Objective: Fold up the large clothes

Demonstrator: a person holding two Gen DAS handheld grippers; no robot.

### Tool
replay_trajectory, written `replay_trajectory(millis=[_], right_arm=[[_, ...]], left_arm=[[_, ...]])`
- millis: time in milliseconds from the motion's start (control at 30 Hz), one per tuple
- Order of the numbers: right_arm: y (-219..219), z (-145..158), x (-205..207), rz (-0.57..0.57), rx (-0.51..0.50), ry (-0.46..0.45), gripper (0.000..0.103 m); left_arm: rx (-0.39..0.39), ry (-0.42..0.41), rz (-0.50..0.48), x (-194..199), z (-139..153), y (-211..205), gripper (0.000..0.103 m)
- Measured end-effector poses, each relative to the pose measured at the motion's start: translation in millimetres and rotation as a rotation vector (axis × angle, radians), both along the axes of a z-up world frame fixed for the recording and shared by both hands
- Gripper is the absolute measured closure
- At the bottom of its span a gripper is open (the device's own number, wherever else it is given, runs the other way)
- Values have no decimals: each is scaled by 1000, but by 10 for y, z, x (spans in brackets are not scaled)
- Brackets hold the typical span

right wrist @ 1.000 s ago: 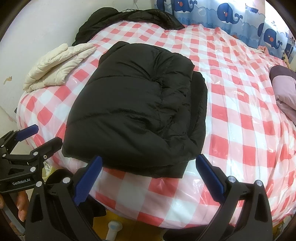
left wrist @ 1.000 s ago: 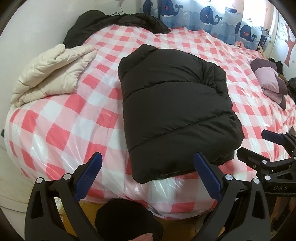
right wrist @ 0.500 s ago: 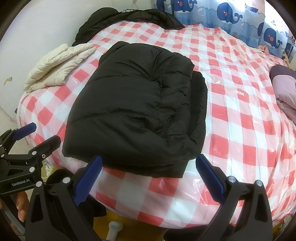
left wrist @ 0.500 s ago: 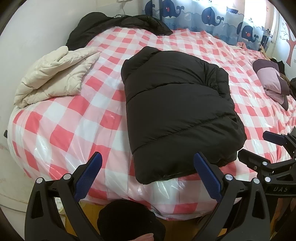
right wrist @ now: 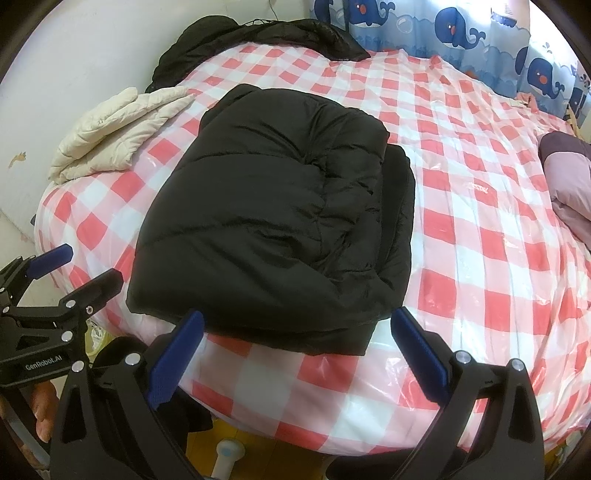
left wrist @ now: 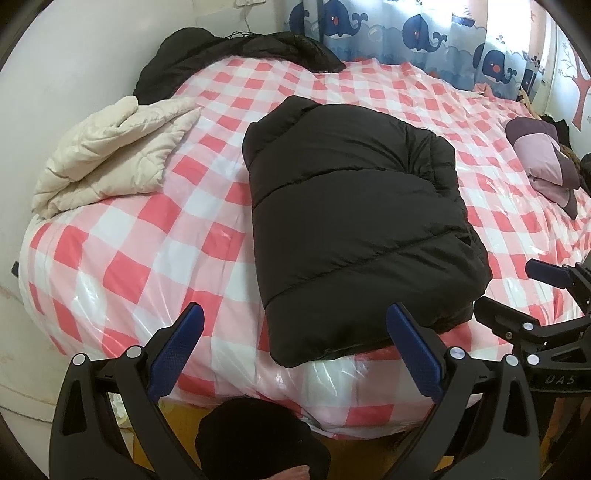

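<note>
In the left wrist view, the left gripper [left wrist: 293, 343] hangs over the near edge of the bed [left wrist: 122, 266], its blue-padded fingers [left wrist: 176, 350] spread wide with nothing between them. The black puffer jacket [left wrist: 354, 236] lies folded into a thick rectangle on the red-and-white checked plastic sheet [left wrist: 207, 206], its near end reaching the edge of the bed just beyond the fingers. A cream quilted garment [left wrist: 110, 162] sits bunched at the left side, well apart from the jacket, and another black garment [left wrist: 236, 51] is heaped at the far corner by the wall. A whale-print curtain [left wrist: 424, 33] hangs behind the bed, and a purple pillow [left wrist: 543, 162] lies far right. The right gripper [left wrist: 517, 291] shows at the right edge (seen side-on, fingers parted).

In the right wrist view, the right gripper [right wrist: 297, 343] also has its fingers [right wrist: 419, 354] wide apart and empty, just short of the jacket's [right wrist: 273, 221] near hem. The folded bundle rests flat, a lower layer sticking out along its right side. The left gripper [right wrist: 70, 266] appears at the left edge, clear of the bed [right wrist: 480, 258], fingers apart. Part of a hand [right wrist: 42, 410] shows beneath it.
</note>
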State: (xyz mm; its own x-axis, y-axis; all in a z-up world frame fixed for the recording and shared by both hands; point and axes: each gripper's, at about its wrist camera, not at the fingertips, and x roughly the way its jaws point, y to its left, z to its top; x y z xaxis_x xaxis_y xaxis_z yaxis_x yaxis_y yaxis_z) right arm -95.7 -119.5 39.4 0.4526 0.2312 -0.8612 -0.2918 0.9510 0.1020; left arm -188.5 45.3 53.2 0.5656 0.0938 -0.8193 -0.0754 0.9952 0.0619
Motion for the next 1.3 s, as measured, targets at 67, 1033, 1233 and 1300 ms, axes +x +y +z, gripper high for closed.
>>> replay_trajectory(millis=[67, 1033, 1233, 1300], right_arm=[[0, 2, -1, 1, 0, 1, 5], [10, 11, 32, 13, 8, 0, 5], [-3, 6, 36, 14, 10, 0, 5], [-3, 4, 36, 14, 10, 0, 5]], left_arm=[[1, -4, -5, -4, 12, -12, 8], [-19, -33, -17, -14, 51, -38, 8], [-17, -32, -14, 6, 39, -28, 8], [-14, -33, -14, 5, 41, -30, 8]])
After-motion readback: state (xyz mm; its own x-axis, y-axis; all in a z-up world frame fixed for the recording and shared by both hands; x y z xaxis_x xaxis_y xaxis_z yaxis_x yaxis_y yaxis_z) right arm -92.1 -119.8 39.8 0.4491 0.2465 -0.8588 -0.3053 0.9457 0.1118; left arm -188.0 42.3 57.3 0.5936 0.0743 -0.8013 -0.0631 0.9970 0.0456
